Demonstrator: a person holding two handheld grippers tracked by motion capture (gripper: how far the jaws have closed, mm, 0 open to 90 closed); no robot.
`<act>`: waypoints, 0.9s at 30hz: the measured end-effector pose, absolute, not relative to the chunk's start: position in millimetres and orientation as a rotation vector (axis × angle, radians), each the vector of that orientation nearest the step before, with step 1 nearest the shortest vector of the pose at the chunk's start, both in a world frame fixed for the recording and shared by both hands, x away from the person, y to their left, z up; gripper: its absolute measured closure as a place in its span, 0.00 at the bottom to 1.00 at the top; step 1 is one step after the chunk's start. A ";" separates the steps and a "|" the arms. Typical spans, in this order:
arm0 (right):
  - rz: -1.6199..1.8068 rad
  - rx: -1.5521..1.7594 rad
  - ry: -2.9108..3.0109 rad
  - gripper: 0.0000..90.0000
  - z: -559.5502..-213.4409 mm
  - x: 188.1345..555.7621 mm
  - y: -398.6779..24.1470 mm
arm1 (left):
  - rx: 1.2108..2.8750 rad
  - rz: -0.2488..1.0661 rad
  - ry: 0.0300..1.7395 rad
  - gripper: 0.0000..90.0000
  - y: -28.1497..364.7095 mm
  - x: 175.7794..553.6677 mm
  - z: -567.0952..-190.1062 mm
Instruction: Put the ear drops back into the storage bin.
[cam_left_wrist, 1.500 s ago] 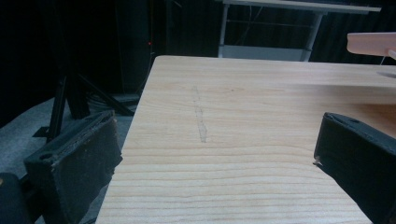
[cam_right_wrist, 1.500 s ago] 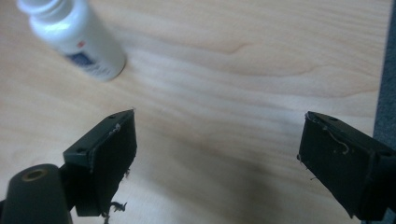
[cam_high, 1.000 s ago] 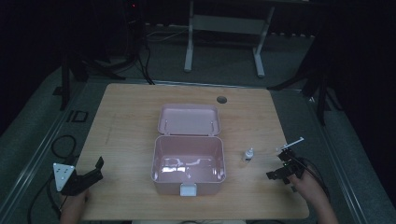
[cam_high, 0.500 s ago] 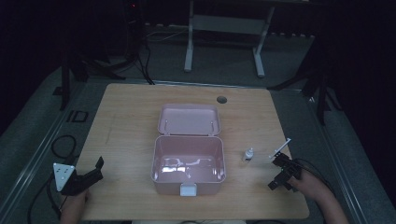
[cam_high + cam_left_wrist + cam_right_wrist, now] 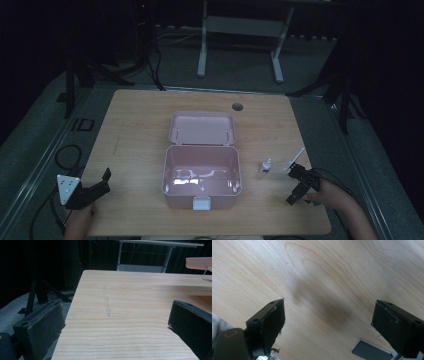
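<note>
dim surroundings | table [image 5: 140,125] evenly lit | soft shadow, right gripper view | tongs blurred

You've got a pink box [image 5: 202,172] open mid-table [image 5: 140,130], lid [image 5: 202,128] laid back toward the far edge. Round hole [image 5: 237,106] near the far edge. Faint scratch [image 5: 107,302] toward the left edge.

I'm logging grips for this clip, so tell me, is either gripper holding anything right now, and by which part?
Nothing is held. The left gripper and the right gripper both stand open over bare table; the small bottle stands untouched beside the open pink box.
</note>
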State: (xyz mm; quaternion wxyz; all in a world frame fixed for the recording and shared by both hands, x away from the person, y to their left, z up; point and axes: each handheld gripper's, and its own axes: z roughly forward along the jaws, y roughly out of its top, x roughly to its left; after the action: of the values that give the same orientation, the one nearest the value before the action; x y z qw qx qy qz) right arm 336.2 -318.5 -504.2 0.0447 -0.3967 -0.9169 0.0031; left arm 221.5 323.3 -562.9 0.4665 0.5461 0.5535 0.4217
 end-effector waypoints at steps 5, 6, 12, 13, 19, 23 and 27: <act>0.009 -1.210 -2.798 0.12 -503.6 343.8 -316.2 | 1.340 1.035 1.359 0.01 323.2 221.5 -562.9; 0.002 -1.206 -2.799 0.12 -503.3 345.6 -316.1 | 1.340 1.035 1.359 0.01 323.3 221.5 -562.8; 0.019 -1.206 -2.822 0.12 -501.8 355.4 -311.4 | 1.340 1.033 1.360 0.01 323.3 221.7 -562.8; 0.019 -1.205 -2.824 0.12 -501.5 357.1 -310.4 | 1.340 1.033 1.360 0.01 323.4 221.6 -562.8; 0.003 -1.259 -2.828 0.15 -498.2 373.2 -303.7 | 1.340 1.032 1.359 0.01 323.6 221.6 -562.8; -0.013 -1.259 -2.821 0.15 -494.9 383.2 -295.4 | 1.341 1.030 1.359 0.01 323.7 221.7 -562.8; -0.032 -1.267 -2.824 0.15 -491.5 390.6 -287.9 | 1.342 1.030 1.359 0.01 323.7 221.8 -562.8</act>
State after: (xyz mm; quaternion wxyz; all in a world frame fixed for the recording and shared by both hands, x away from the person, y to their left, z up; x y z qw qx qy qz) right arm 390.6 -287.9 -491.5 0.0229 -0.4093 -0.9121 -0.0105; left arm 221.8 323.7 -562.8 0.4670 0.5467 0.5537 0.4199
